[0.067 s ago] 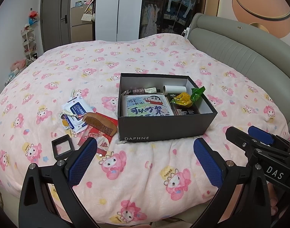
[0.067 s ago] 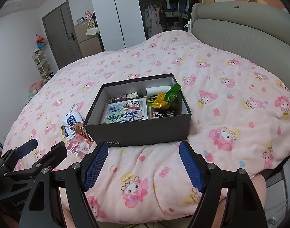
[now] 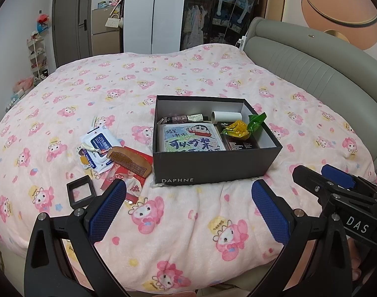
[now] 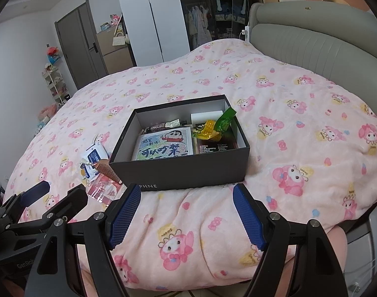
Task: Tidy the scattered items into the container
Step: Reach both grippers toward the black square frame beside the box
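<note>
A dark grey box (image 3: 213, 165) (image 4: 188, 173) marked DAPHNE sits on the pink bed, holding a cartoon picture (image 3: 191, 139), a white roll (image 3: 225, 116), a yellow-green packet (image 3: 240, 128) and other items. Left of the box lie a wooden comb (image 3: 129, 162) (image 4: 109, 170), a blue-white wipes pack (image 3: 97, 146), red packets (image 3: 129, 180) and a small black square frame (image 3: 80, 193). My left gripper (image 3: 186, 208) hangs open above the blanket in front of the box, nothing between its fingers. My right gripper (image 4: 186, 212) is open too, just before the box's front wall.
The bed's padded grey headboard (image 3: 312, 74) curves along the right. The pink blanket (image 3: 188, 235) drops off at the near edge. A white wardrobe (image 3: 151, 12), a grey door (image 3: 69, 24) and a small shelf rack (image 3: 37, 57) stand beyond the bed.
</note>
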`<state>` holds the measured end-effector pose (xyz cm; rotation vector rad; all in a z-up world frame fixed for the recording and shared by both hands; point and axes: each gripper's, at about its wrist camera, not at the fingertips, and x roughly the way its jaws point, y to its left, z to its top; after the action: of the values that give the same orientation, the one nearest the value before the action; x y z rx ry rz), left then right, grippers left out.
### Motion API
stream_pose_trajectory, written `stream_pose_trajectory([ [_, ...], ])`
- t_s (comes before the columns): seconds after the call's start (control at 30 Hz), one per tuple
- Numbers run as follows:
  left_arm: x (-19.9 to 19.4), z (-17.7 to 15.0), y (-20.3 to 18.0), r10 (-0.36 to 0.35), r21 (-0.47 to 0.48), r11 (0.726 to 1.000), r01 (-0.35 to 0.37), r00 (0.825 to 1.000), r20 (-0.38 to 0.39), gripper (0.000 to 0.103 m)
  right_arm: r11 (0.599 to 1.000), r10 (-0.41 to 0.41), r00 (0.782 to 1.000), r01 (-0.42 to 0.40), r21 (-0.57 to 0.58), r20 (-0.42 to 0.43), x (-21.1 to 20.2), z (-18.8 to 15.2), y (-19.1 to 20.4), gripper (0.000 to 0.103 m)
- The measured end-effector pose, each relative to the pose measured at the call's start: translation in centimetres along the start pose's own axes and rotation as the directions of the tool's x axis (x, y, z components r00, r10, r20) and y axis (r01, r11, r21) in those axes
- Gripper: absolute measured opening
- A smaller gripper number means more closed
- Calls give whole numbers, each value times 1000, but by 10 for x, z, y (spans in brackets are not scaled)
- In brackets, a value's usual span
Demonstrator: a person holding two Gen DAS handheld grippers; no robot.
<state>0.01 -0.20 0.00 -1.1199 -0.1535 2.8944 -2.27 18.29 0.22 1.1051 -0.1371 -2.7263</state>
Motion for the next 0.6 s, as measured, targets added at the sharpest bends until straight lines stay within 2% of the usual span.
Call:
stream_pose_trajectory([
  [0.17, 0, 0, 4, 1, -7, 1000, -2, 1000, -7, 102, 1000, -17, 1000, 17, -15, 9, 3, 7, -6, 75],
  [0.3, 6, -4, 7, 6, -10, 1000, -7, 1000, -17, 102, 999, -34, 999, 34, -33, 10, 5, -3, 10, 75],
  [0.43, 13, -7, 11, 13, -16, 1000, -13, 999, -32, 102, 999, -22, 1000, 22, -40, -18, 7, -11, 27, 75],
  [0.6, 29, -14, 25, 29, -44, 999, -32, 998, -53, 102, 998, -18, 998, 14, -62, -66, 33, -15, 37, 75],
])
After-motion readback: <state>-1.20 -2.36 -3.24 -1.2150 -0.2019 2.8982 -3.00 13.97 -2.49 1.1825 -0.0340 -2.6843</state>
